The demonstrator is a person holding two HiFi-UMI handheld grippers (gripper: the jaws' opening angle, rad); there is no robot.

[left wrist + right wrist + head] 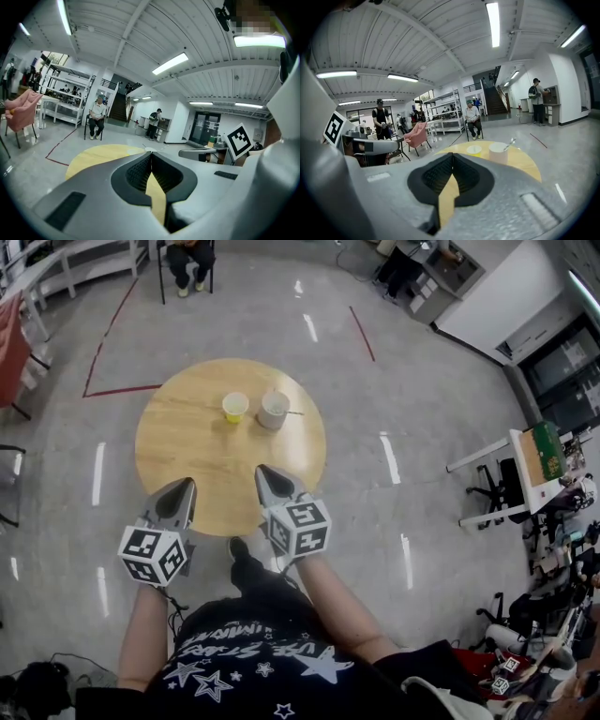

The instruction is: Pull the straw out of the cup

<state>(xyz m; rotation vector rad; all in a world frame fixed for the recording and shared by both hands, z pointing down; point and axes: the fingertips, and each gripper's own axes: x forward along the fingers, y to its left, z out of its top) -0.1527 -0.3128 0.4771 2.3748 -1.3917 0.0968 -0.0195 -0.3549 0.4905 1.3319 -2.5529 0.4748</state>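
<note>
So from my end: the round wooden table (183, 451) fills the middle of the head view. Both grippers hover over its near edge, lower middle of the frame. The left gripper (188, 484) and right gripper (262, 471) each have their jaws pressed together, nothing in either. In the table's upper part sit the white cup (273, 412) and, just left of it, a smaller yellow cup (235, 407). The straw (293, 412) is in the white cup, leaning out to the right.
</note>
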